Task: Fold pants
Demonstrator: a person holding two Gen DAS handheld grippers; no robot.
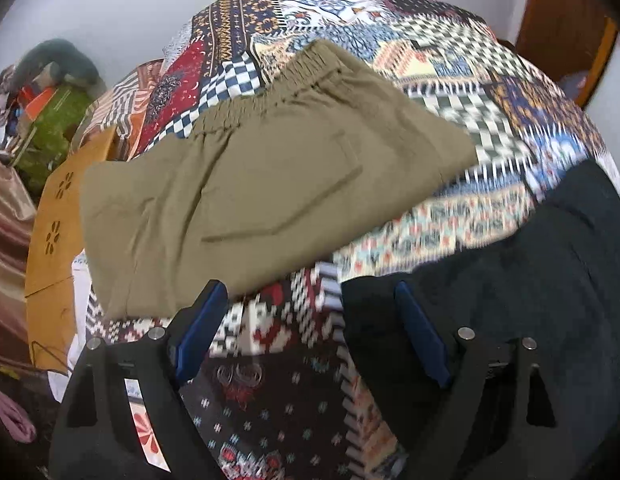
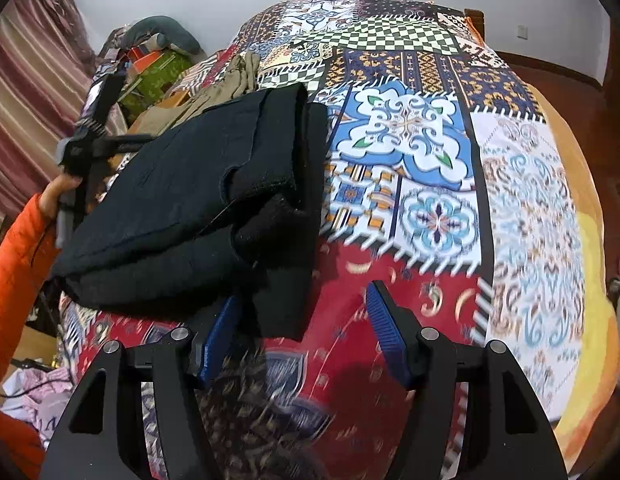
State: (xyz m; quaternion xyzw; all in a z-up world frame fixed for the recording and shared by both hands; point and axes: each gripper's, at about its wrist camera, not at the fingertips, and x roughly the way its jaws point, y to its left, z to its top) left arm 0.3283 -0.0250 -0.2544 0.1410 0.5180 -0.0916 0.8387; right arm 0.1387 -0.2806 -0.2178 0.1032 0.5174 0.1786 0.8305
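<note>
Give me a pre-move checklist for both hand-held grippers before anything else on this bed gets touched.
1. Left hand-held gripper open and empty: ok; nothing sits between its blue pads.
2. Right hand-held gripper open and empty: ok.
3. Black pants folded into a compact stack: ok, though one flap hangs toward the right hand-held gripper.
4. Khaki pants folded flat on the patchwork bedspread: ok; waistband at the far end.
5. The two garments lie apart: ok in the left wrist view.
6. Sharp view for aiming: not ok; both pictures show motion blur.
</note>
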